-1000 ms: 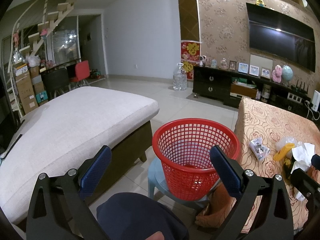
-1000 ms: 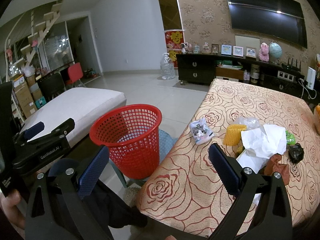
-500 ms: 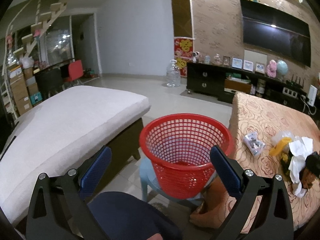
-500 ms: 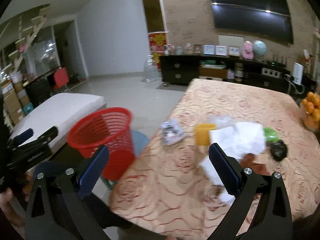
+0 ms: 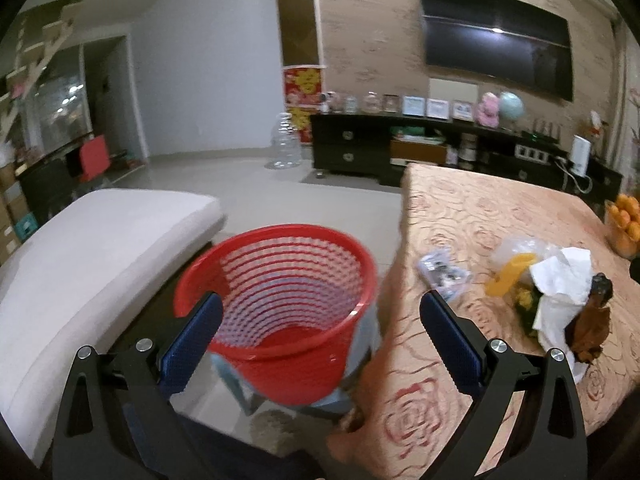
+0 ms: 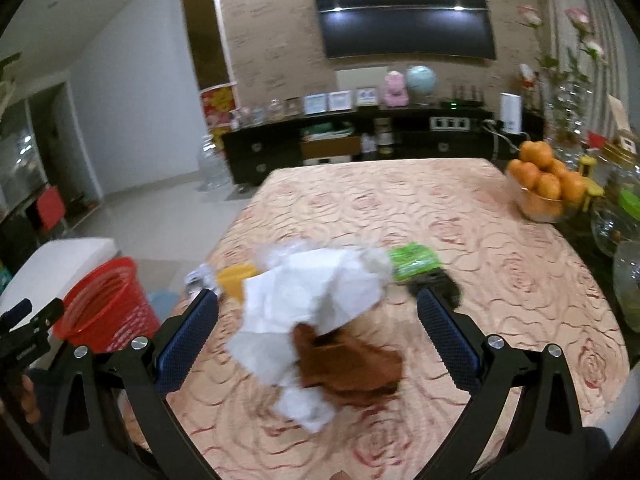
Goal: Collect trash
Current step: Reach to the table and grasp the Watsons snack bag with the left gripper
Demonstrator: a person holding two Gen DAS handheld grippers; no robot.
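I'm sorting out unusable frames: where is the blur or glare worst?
Right wrist view: the crumpled white paper and brown scrap are motion-smeared; ceiling lights glare on the black wall television. Left wrist view: the red mesh plastic basket streaks sideways; both views bend at the edges.

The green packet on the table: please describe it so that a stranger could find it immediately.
Look at the table with the rose-patterned cloth. In the litter heap near its left edge, behind the crumpled white paper, lies the flat bright green plastic packet. It is the only green piece there.

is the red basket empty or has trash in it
Empty as far as visible: in the left wrist view the red basket shows only its bare red bottom.
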